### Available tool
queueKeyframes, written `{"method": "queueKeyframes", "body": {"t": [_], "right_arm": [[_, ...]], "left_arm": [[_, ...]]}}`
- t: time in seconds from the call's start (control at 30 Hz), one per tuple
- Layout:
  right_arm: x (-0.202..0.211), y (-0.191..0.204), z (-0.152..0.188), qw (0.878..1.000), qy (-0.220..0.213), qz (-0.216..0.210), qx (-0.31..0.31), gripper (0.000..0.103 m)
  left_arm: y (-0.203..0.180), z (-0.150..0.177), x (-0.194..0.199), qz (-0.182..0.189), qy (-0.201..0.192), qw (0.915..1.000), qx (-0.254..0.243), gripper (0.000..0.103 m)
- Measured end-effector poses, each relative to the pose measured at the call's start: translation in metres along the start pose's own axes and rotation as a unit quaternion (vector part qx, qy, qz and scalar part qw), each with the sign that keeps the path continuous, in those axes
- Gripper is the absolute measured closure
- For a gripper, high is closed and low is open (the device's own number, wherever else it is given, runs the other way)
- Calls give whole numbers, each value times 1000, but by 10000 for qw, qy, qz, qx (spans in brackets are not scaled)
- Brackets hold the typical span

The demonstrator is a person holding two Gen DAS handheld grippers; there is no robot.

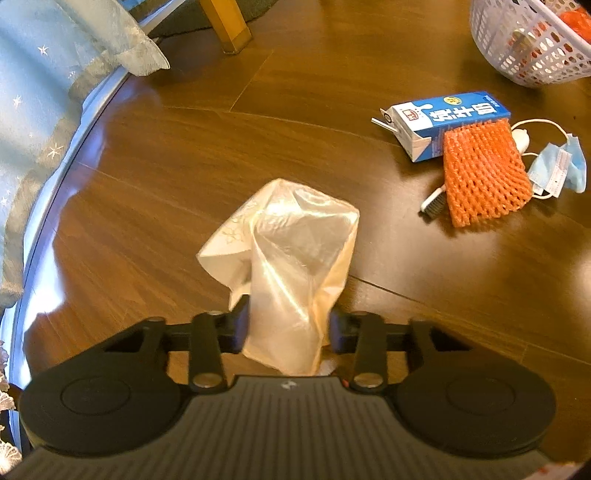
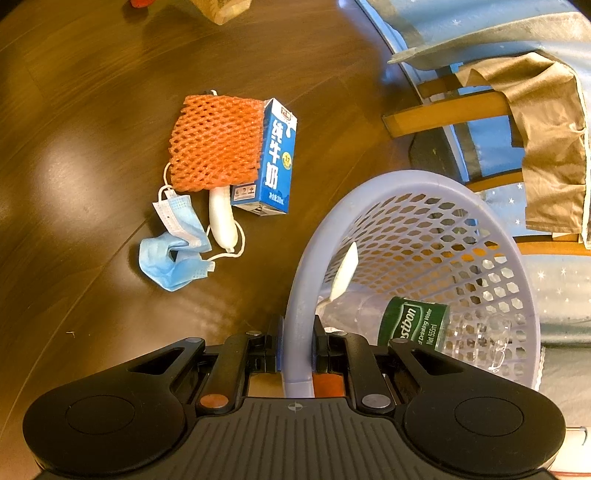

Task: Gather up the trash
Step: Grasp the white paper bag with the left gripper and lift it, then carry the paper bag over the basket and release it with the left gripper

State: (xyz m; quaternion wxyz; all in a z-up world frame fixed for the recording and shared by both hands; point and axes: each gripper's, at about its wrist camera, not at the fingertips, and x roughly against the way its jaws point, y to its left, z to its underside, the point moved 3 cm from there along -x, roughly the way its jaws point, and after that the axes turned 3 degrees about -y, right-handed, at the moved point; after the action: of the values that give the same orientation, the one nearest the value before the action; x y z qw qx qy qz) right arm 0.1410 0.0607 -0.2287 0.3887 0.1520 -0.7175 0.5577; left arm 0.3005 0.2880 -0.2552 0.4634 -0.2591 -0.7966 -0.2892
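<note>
A crumpled, translucent cream plastic bag (image 1: 291, 251) stands up from the wooden floor (image 1: 147, 192) in the left wrist view. My left gripper (image 1: 289, 323) is shut on its lower part, a pad pressing each side. My right gripper (image 2: 297, 343) is shut on the rim of a lilac mesh basket (image 2: 406, 181), which is tilted and holds a clear water bottle (image 2: 417, 325) with a green label. On the floor lie a blue milk carton (image 2: 277, 155), an orange foam net (image 2: 216, 142), a white brush (image 2: 221, 218) and a blue face mask (image 2: 177, 254).
The same litter pile, with the milk carton (image 1: 454, 114), lies right of the bag, and the basket (image 1: 532, 55) is beyond it. A pale blue curtain (image 1: 33, 92) hangs at the left. A wooden furniture leg (image 1: 225, 26) stands farther off. A brown cloth (image 2: 546, 147) hangs over a wooden chair.
</note>
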Motion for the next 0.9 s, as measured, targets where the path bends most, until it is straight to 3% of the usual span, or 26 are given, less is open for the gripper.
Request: {"method": "queueKeyframes", "body": {"t": [0.1, 0.43, 0.9], "right_arm": [[0, 0, 0, 10000, 1, -1, 3, 93], [0, 1, -1, 10000, 4, -2, 5, 93], [1, 2, 1, 10000, -9, 5, 28, 93]], "left_arm": [[-3, 1, 6, 65, 39, 10000, 43, 78], [-9, -12, 48, 161, -54, 9995, 248, 79], [-41, -95, 148, 503, -934, 9940, 278, 79]]}}
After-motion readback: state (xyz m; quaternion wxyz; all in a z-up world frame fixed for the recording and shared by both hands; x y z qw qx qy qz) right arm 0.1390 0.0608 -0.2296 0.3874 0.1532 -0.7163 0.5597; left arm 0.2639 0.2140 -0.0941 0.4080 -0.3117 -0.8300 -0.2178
